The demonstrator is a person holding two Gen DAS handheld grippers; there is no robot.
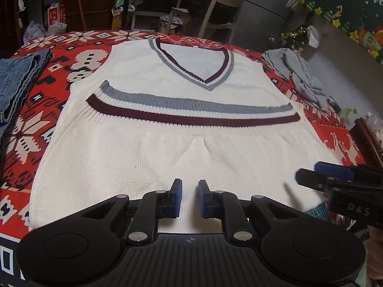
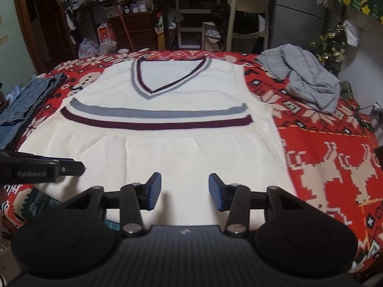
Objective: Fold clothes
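A cream knit vest (image 1: 143, 71) with a maroon and grey V-neck lies flat on the red patterned tablecloth (image 1: 36, 119). Its striped bottom hem (image 1: 191, 110) is folded up across the chest. My left gripper (image 1: 189, 186) hovers over the near folded edge, open by a narrow gap with nothing between its blue pads. My right gripper (image 2: 184, 179) is open wide above the same near edge of the vest (image 2: 179, 155), empty. Each gripper shows at the side of the other's view: the right gripper (image 1: 307, 172) and the left gripper (image 2: 79, 166).
Folded blue jeans (image 1: 16, 81) lie at the table's left edge, and a crumpled grey garment (image 2: 308, 81) sits at the far right. Beyond the table stand a pale chair (image 2: 249, 7) and cluttered shelves. Bare tablecloth (image 2: 323, 131) stretches to the right of the vest.
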